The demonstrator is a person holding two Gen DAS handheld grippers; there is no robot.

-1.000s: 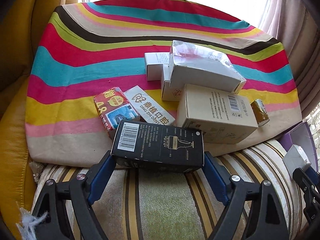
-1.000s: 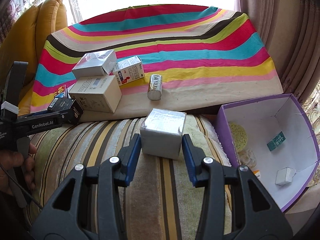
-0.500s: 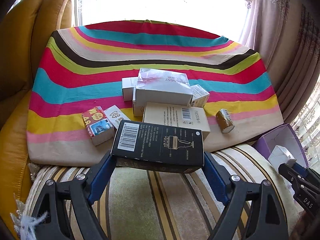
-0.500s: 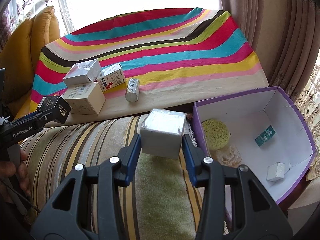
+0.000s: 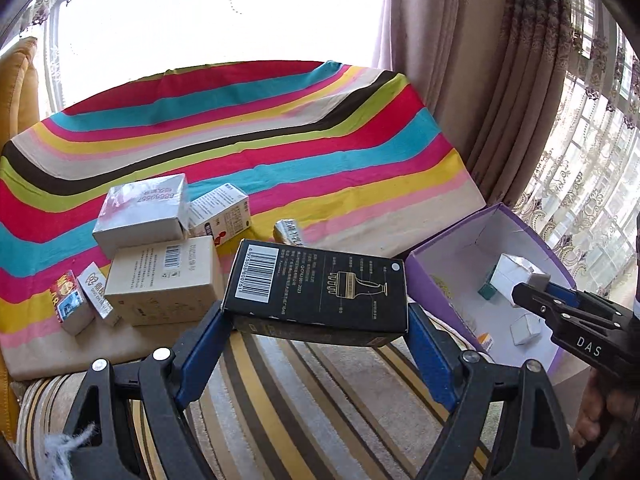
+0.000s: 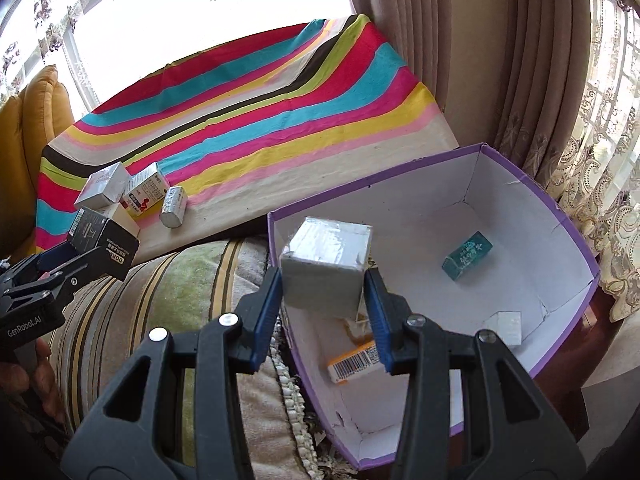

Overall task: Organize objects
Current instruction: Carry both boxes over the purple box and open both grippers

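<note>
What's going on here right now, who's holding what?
A person is sorting small boxes off a striped cloth into a purple bin. The right gripper holds a silver-grey box over the bin's near corner. The left gripper holds a black box above the sofa cushion, short of the bin.

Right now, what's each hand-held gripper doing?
Left hand-held gripper: closed on the black barcode box.
Right hand-held gripper: closed on the silver-wrapped box, over the purple box.

striped cloth (image 5: 248, 148), beige curtains (image 6: 472, 60), yellow cushion (image 6: 36, 116)
</note>
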